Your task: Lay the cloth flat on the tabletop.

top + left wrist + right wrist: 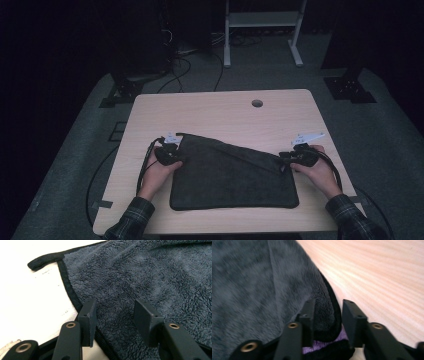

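A dark grey fleece towel [230,175] lies folded on the light wooden table [220,110], with a diagonal fold line running from its far left corner to its right edge. My left gripper [172,150] sits at the towel's far left corner. In the left gripper view it [115,307] is open, jaws wide apart over the towel [155,277] and its black hem [68,287]. My right gripper [295,156] is at the towel's right edge. There it [328,306] stands open, with the thick folded edge [324,312] between the jaws and a purple tag [324,345] low down.
A round cable hole [257,103] sits near the table's far edge. Bare tabletop lies beyond the towel and along its sides. Cables [145,167] trail from both grippers. A white frame [262,30] and dark stands rise from the floor behind.
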Available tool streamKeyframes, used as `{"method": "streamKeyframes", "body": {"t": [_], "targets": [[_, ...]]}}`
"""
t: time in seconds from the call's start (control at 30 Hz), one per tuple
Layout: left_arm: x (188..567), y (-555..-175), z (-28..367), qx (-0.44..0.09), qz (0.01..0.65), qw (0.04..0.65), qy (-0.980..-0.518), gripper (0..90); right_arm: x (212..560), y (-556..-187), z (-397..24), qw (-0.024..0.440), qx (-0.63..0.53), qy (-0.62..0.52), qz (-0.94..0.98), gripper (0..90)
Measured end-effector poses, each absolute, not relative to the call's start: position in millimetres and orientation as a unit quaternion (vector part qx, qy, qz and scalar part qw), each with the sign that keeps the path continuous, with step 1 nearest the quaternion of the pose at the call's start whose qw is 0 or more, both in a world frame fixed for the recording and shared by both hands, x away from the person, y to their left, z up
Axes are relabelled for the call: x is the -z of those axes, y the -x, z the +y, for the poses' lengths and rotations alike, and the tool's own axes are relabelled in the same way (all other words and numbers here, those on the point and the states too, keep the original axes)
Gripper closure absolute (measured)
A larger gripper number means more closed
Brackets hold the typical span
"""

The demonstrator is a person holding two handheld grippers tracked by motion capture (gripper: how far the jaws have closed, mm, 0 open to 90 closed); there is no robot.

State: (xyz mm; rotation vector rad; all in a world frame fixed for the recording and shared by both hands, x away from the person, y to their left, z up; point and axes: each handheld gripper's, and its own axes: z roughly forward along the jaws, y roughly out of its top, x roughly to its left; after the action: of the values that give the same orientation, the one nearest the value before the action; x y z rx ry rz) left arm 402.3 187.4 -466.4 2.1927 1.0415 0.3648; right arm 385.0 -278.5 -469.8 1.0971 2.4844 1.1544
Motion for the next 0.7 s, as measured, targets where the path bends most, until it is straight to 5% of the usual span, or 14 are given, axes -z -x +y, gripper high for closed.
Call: {"method": "streamKeyframes", "body": {"t": [0.23,0.43,0.6,0.7], "targets": [[466,-402,187,-0.142,0.398,0.334,-0.842,53.3,466,-381,-279,0.108,-0.395,-0.368,0.835,89.9],[466,-402,187,-0.143,0.397,0.333,-0.843,53.2,451,-387,-287,0.127,-0.412,-0.380,0.818,89.7],[466,-402,187,-0.143,0.397,0.334,-0.843,53.3,460,-391,-283,0.105,-0.402,-0.380,0.827,71.2],[466,-401,186,-0.145,0.397,0.333,-0.843,53.2,469,-393,-276,0.088,-0.381,-0.378,0.839,72.6]]}}
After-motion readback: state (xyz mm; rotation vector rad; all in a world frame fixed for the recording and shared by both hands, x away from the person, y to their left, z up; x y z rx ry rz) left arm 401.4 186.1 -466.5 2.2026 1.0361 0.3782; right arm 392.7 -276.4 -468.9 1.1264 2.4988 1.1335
